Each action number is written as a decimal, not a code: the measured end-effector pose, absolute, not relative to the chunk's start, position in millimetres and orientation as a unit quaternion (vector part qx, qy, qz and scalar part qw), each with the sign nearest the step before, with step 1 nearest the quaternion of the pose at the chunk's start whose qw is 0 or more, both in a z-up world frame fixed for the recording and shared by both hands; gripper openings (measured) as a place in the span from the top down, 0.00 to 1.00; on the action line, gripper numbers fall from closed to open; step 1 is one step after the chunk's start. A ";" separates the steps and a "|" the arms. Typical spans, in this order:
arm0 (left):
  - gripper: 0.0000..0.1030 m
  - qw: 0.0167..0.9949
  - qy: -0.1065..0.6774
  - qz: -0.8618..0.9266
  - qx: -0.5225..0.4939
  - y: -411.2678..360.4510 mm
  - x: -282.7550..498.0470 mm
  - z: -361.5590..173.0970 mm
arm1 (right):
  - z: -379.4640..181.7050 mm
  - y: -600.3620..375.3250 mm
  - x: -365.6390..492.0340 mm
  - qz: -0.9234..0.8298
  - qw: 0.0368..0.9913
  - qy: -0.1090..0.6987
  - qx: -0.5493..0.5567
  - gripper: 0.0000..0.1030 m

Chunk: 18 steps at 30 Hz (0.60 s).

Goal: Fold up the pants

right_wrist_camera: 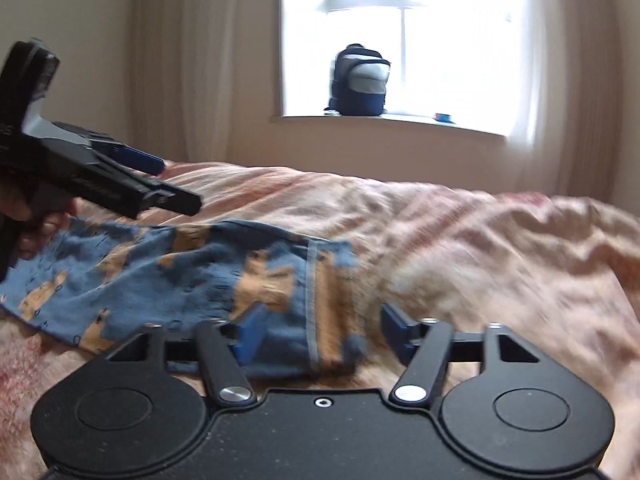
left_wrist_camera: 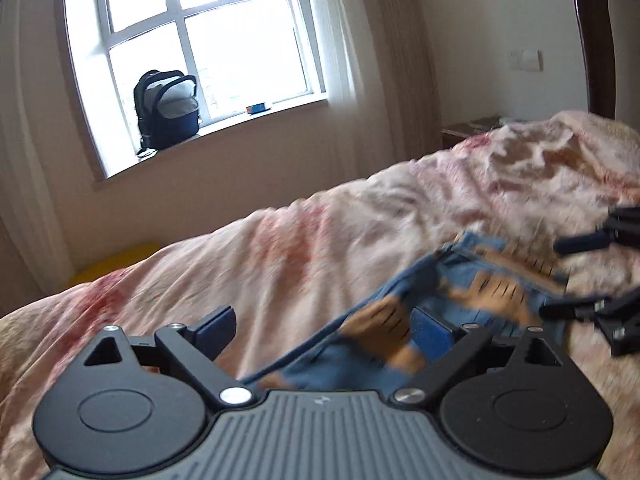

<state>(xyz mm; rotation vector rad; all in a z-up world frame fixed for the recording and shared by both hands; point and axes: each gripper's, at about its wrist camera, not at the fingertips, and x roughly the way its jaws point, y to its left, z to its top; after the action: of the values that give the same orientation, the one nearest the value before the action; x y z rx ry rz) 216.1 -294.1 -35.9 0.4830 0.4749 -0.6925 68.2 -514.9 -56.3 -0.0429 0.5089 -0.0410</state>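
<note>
Small blue pants with an orange print (left_wrist_camera: 472, 292) lie on the pink bedspread (left_wrist_camera: 280, 248). In the left wrist view my left gripper (left_wrist_camera: 324, 328) is open, hovering above the bed with the pants under its right finger. The right gripper (left_wrist_camera: 556, 280) shows at the right edge, open, beyond the pants. In the right wrist view the pants (right_wrist_camera: 180, 276) lie spread to the left, one end between the open fingers of my right gripper (right_wrist_camera: 320, 332). The left gripper (right_wrist_camera: 176, 184) is at the far left, open, above the pants.
A window with a dark backpack (left_wrist_camera: 168, 108) on its sill faces the bed; it also shows in the right wrist view (right_wrist_camera: 360, 80). A dark wooden headboard (left_wrist_camera: 596, 40) stands at the right, a bedside table (left_wrist_camera: 468, 128) beside it. Something yellow (left_wrist_camera: 112, 260) lies beyond the bed.
</note>
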 end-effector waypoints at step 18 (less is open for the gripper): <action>0.12 0.888 0.376 -0.236 0.118 -62.6 320.9 -33.0 | -35.6 -462.8 166.2 0.047 0.949 0.307 -0.048 0.07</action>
<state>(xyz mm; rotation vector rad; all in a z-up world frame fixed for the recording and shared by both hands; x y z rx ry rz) 320.9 -62.6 -33.0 0.2447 0.7815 -0.4907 166.2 -462.8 -35.6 -0.0981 0.6253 0.0949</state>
